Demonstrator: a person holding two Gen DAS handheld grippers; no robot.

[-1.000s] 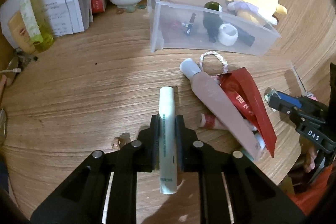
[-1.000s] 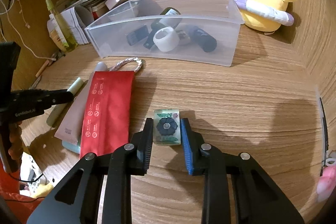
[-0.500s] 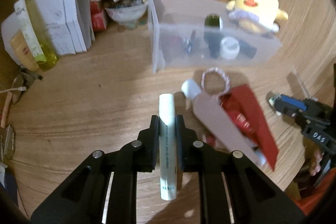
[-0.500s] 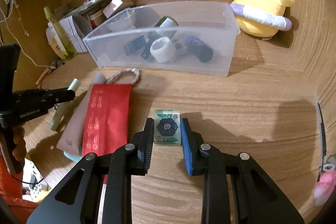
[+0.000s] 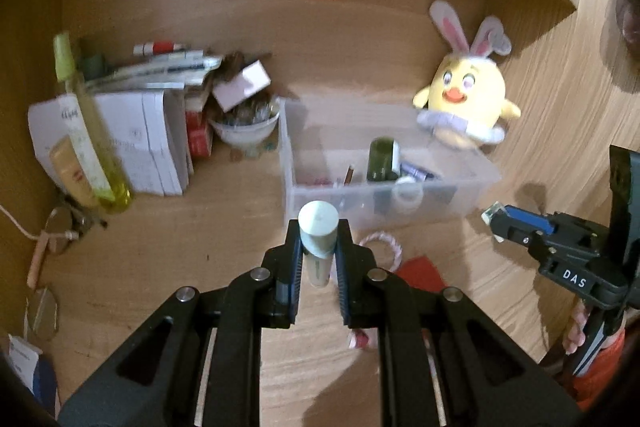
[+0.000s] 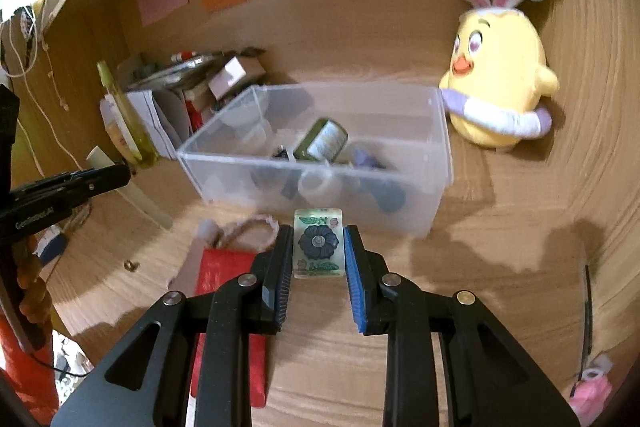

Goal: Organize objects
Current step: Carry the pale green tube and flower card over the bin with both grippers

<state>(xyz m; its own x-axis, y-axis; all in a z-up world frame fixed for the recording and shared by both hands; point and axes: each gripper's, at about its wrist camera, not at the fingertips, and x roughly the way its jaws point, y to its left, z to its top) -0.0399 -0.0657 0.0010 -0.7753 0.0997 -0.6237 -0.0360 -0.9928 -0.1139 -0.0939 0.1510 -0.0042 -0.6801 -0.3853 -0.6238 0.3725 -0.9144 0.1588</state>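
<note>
My left gripper (image 5: 318, 247) is shut on a pale green tube (image 5: 318, 227) and holds it above the desk, cap end pointing at the clear plastic bin (image 5: 384, 183). My right gripper (image 6: 318, 247) is shut on a small clear tile with a dark flower print (image 6: 319, 247), lifted in front of the same bin (image 6: 320, 151). The bin holds a dark green jar (image 6: 322, 141), a white tape roll (image 6: 316, 183) and other small items. A red pouch (image 6: 224, 267) and a pinkish tube (image 6: 196, 255) lie on the desk below.
A yellow plush chick (image 6: 500, 95) stands right of the bin. Booklets (image 5: 144, 143), a bowl (image 5: 244, 127), a yellow-green bottle (image 5: 88, 135) and boxes crowd the back left corner. Glasses (image 5: 52, 235) lie at the left. A rope loop (image 6: 250, 227) lies before the bin.
Both grippers have lifted off the desk with their objects and tilted up toward the bin. The tube and the flower tile have left the surface.
</note>
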